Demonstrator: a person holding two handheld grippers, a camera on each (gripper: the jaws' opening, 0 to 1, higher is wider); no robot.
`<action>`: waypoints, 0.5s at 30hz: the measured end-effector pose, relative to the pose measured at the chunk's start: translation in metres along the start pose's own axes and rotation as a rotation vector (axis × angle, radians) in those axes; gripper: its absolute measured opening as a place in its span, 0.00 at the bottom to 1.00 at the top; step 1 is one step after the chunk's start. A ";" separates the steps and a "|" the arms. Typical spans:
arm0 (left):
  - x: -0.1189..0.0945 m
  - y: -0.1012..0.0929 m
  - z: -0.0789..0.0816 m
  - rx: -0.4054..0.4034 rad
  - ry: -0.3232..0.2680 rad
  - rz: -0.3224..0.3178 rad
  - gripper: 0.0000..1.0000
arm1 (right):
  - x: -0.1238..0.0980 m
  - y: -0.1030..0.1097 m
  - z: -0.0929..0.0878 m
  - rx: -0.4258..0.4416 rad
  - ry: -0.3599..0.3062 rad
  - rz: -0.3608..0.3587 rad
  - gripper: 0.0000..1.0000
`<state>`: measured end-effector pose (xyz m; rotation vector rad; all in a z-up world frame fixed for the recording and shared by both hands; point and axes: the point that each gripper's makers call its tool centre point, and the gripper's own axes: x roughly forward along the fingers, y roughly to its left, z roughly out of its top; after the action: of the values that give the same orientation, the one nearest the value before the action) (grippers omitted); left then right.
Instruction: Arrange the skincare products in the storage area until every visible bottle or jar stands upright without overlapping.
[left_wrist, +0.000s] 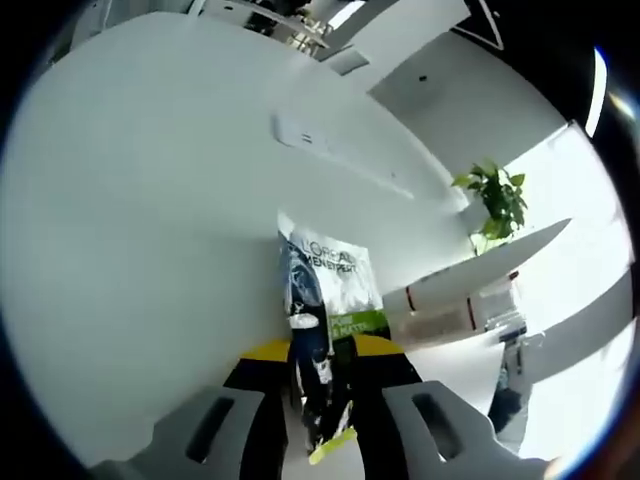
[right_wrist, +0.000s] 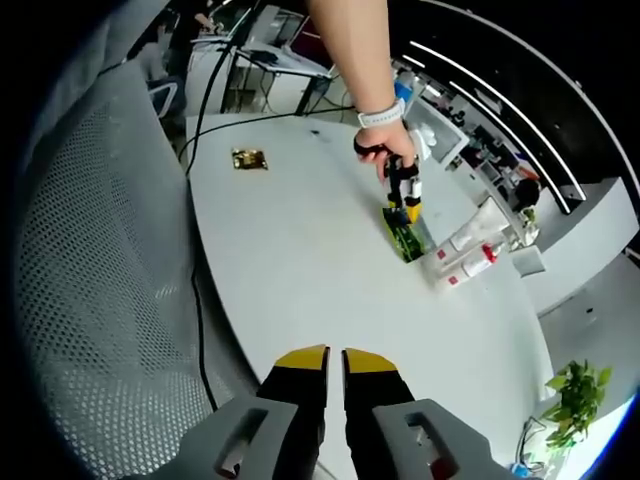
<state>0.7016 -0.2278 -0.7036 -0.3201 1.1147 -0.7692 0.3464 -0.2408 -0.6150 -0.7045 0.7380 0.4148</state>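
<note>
A white bench (right_wrist: 300, 260) stands beside a grey mesh chair (right_wrist: 100, 280), with a black cable (right_wrist: 205, 90) trailing across it, a potted plant (left_wrist: 495, 200) nearby and desks (right_wrist: 265, 55) behind.

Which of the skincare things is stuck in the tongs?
The green-and-white L'Oreal box, pinched by the left tongs. The tubes with red caps lie loose on the white table, untouched.

box (left_wrist: 330, 290) lower end hidden between fingers | tubes (right_wrist: 468, 255) too small to read

Left tool (left_wrist: 328, 400) grips with jaws apart; right tool (right_wrist: 335, 365) hangs with jaws together, arm (right_wrist: 355, 55) outstretched.
</note>
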 end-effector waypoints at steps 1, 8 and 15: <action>-0.001 0.000 0.001 0.013 0.003 0.009 0.23 | 0.000 0.000 0.000 0.001 -0.002 0.000 0.00; -0.004 0.002 0.001 0.065 0.017 0.039 0.25 | 0.000 0.000 0.001 0.003 -0.005 -0.003 0.00; -0.002 -0.001 -0.006 0.042 0.044 0.019 0.24 | -0.001 -0.001 0.002 0.001 -0.010 -0.007 0.00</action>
<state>0.6956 -0.2264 -0.7046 -0.2581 1.1400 -0.7853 0.3469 -0.2402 -0.6129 -0.7030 0.7259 0.4111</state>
